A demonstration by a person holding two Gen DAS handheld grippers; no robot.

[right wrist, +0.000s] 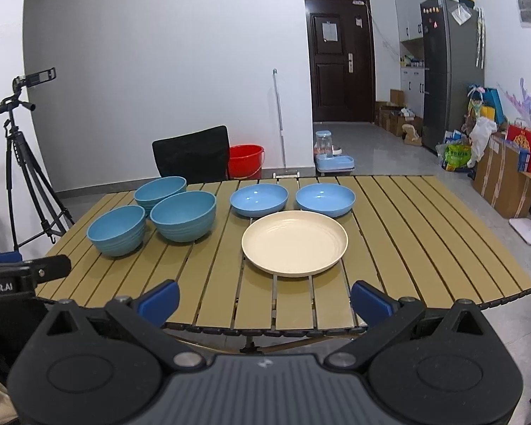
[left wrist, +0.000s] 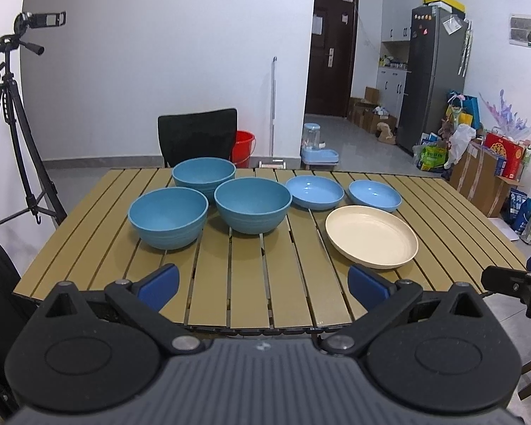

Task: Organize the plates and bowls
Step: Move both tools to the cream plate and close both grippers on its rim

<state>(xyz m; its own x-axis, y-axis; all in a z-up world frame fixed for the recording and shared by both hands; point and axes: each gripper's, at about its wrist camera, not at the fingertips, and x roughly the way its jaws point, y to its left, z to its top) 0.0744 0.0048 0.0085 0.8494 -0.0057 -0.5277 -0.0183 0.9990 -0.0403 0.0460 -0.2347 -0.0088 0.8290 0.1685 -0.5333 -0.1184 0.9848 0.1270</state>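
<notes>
Working left to right from the round cream plastic plate [right wrist: 294, 243] as my landmark: far to its left on the tan slatted folding table [right wrist: 424, 241] sit three deep blue ribbed bowls, the near-left bowl [left wrist: 168, 222] out at the edge of the group, the far bowl [left wrist: 204, 175] behind it, and the middle bowl [left wrist: 252, 204] closest to the plate; they look bunched close, and I cannot tell whether their rims touch. Just behind the plate lie two shallow light-blue dishes, the left dish [right wrist: 259, 199] and the right dish [right wrist: 325, 198], side by side and apart from each other. My left gripper [left wrist: 263, 283] hangs off the near edge of the table with its blue-padded fingers spread wide and nothing between them, pointing at the gap between the bowls and the plate, so the plate lies ahead and to its right while the bowls lie ahead and to its left. My right gripper [right wrist: 264, 297] is likewise spread and empty, and the plate sits almost straight ahead of it, nearer than anything else. I judge nothing is stacked yet, so the split is plain: bowls fall to my left hand, the plate and dishes to my right. A black chair [left wrist: 197, 134] stands behind the table.
</notes>
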